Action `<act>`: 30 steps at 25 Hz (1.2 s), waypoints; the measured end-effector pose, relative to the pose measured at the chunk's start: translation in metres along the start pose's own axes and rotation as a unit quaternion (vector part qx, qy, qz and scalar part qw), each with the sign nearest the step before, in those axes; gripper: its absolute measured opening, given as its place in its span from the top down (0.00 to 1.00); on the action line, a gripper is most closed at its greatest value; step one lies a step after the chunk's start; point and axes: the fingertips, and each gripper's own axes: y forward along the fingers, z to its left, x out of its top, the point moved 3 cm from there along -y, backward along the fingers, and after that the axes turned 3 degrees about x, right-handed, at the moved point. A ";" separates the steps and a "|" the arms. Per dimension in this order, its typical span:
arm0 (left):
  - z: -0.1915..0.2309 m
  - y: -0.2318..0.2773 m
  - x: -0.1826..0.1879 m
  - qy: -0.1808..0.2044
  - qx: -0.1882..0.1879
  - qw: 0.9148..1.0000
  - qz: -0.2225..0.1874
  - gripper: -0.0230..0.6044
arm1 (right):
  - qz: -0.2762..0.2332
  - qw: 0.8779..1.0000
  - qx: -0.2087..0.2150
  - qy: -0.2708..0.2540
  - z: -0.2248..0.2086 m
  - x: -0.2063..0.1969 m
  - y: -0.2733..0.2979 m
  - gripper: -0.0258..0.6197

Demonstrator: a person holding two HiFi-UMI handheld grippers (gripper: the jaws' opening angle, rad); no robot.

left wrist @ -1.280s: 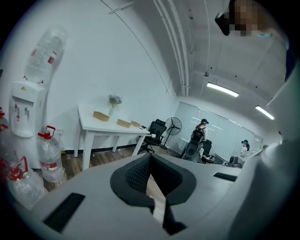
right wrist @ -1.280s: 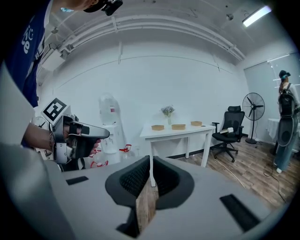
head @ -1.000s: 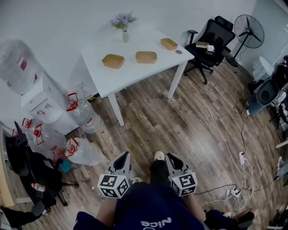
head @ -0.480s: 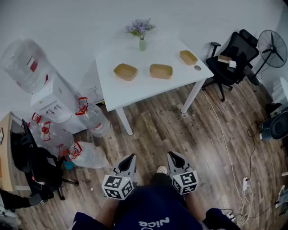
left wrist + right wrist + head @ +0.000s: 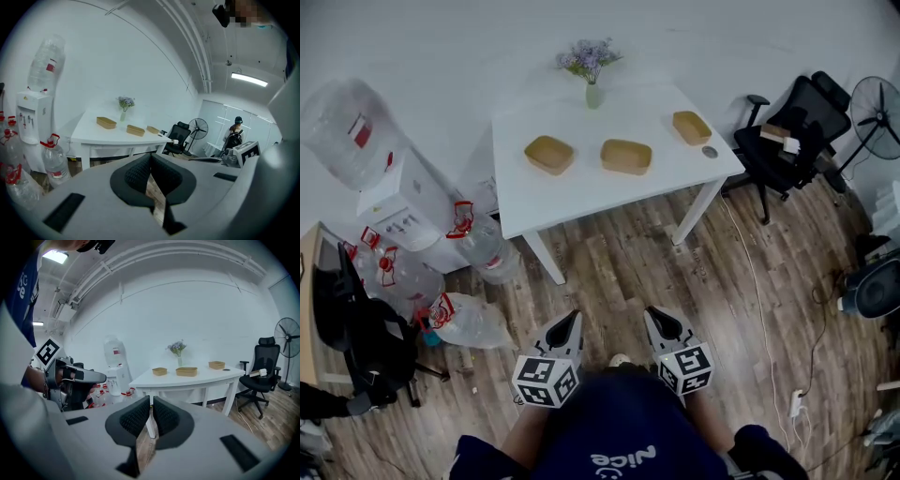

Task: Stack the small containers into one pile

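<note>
Three small tan containers stand apart in a row on the white table [image 5: 581, 197]: a left one [image 5: 549, 154], a middle one [image 5: 626, 157] and a right one [image 5: 692, 127]. They also show far off in the left gripper view [image 5: 135, 130] and in the right gripper view [image 5: 186, 371]. My left gripper [image 5: 572, 319] and right gripper [image 5: 652, 315] hang side by side over the wooden floor, well short of the table and pointing towards it. The left gripper's [image 5: 150, 157] pads meet with nothing between them. The right gripper [image 5: 151, 400] is likewise shut and empty.
A vase of flowers [image 5: 593, 92] and a small dark disc [image 5: 710, 151] share the table. A water dispenser [image 5: 389, 202] and several water bottles [image 5: 478, 246] crowd the floor at the left. An office chair [image 5: 797, 122], a fan [image 5: 877, 103] and floor cables [image 5: 759, 281] lie at the right.
The person has walked towards the table, which now looks larger and sits lower in the head view. Both grippers came along, still shut and side by side.
</note>
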 end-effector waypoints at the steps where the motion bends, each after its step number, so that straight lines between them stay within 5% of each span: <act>1: -0.004 0.006 -0.001 -0.001 0.002 1.000 0.000 0.94 | 0.003 1.000 -0.001 0.000 -0.008 0.001 0.000 0.88; 10: -0.003 0.034 -0.006 -0.013 0.020 0.999 0.025 0.94 | 0.018 0.999 0.015 0.043 -0.033 -0.007 0.010 0.88; 17: 0.018 0.075 -0.002 0.001 0.006 0.999 0.047 0.94 | 0.018 0.998 -0.015 0.063 -0.050 -0.005 0.036 0.88; 30: 0.106 0.212 0.085 0.015 -0.048 0.998 0.048 0.94 | 0.025 0.994 -0.088 0.052 -0.109 0.056 0.154 0.88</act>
